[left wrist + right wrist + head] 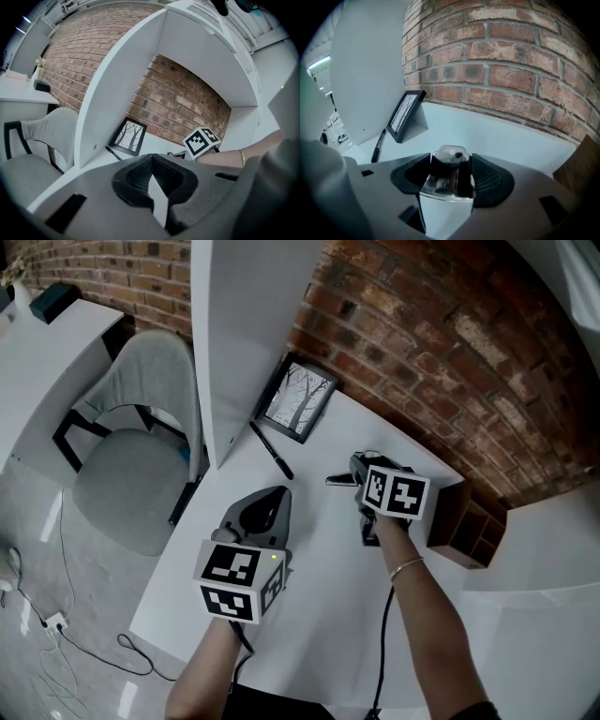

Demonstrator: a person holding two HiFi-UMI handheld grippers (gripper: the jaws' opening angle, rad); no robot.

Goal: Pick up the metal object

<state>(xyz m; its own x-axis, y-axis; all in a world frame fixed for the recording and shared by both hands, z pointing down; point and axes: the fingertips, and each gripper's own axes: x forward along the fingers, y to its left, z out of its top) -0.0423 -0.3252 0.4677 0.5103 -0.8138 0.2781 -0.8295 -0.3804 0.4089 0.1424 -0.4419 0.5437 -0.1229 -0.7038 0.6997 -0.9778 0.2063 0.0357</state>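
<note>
My right gripper [451, 158] is shut on a shiny metal object [446, 180], which fills the space between its dark pads. In the head view the right gripper [354, 474] hovers over the white desk [309, 615] near the brick wall, and the metal object [338, 480] pokes out to its left. My left gripper [277, 493] sits lower left over the desk, apart from the object. Its jaws meet at the tips, with nothing between them [151, 161]. The right gripper's marker cube [201, 140] shows ahead in the left gripper view.
A framed tree picture [298, 397] leans at the back of the desk with a black pen [272, 451] in front of it. A white partition panel [244, 334] stands to the left. A grey chair [131, 465] is beyond it. A wooden organizer [464, 521] sits at the right.
</note>
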